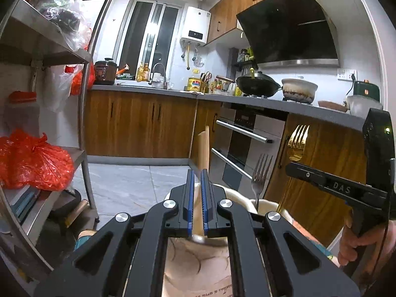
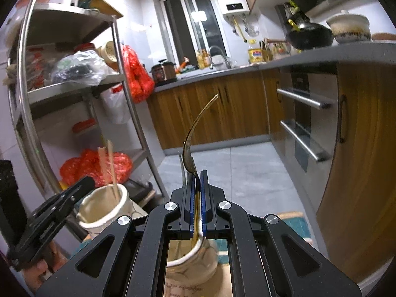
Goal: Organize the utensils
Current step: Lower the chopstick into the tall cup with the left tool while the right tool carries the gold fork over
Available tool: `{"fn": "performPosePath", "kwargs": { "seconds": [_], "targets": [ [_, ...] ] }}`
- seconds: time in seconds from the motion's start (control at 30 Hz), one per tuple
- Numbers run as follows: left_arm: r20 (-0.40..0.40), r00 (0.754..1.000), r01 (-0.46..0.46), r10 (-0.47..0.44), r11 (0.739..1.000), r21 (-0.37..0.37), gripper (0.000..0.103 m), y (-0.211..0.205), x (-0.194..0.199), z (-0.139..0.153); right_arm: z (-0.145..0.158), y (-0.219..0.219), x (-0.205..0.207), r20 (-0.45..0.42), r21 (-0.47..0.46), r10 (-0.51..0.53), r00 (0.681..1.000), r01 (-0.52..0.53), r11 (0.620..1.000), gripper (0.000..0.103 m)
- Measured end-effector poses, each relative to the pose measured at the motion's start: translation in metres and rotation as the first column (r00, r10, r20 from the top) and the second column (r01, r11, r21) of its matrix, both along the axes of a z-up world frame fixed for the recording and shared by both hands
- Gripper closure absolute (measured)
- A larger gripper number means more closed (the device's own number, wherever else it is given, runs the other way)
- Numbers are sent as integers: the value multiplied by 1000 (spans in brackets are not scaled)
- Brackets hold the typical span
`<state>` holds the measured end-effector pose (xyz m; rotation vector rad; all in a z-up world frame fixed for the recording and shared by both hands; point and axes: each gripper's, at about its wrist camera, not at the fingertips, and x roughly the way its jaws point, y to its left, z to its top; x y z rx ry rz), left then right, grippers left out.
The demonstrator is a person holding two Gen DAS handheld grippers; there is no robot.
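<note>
Left gripper [image 1: 197, 198] jaws nearly closed, right gripper [image 2: 197, 198] jaws clamped

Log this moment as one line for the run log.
left gripper: shut on wooden chopsticks | right gripper: shut on gold fork | silver fork: in cream holder

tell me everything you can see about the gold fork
The gold fork is shiny, gold-coloured metal with four tines and a slim curved handle. It stands nearly upright, tines up; seen edge-on from the right wrist, its head curves forward. The right tongs are shut on its neck, blue pads pressing both sides. Its handle runs down into a pale holder, the lower end hidden. In the left wrist view it stands just right of a silver fork, apart from it.
</note>
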<state>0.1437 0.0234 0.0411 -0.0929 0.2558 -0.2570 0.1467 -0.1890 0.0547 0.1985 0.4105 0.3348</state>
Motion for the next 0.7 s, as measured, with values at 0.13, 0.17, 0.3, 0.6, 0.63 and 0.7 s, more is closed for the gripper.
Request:
{"fn": "performPosePath", "kwargs": {
  "seconds": [0.13,0.17,0.3,0.6,0.63,0.7],
  "targets": [
    [-17,1000,-13,14,1000,12,90,2,-2,1,-6,-1,2,-23,14,-6,1000,6,1000,98],
    [-15,1000,-19,19,1000,14,80,3,-3,2,-7,-2,1,-24,13,-7,1000,7,1000,98],
    [-6,1000,-30,30,1000,0,52,7,-9,8,-6,-1,5,-38,7,-11,999,11,1000,97],
    [-16,999,-32,32,999,32,40,3,-14,11,-4,-7,4,-52,25,-29,998,31,999,73],
    [-14,999,-32,33,999,35,38,2,-15,12,-4,-9,3,-52,29,-30,998,31,999,71],
    [-11,999,-31,31,999,41,35,1,-19,14,-2,-12,0,-50,41,-27,998,29,999,60]
  ]
}}
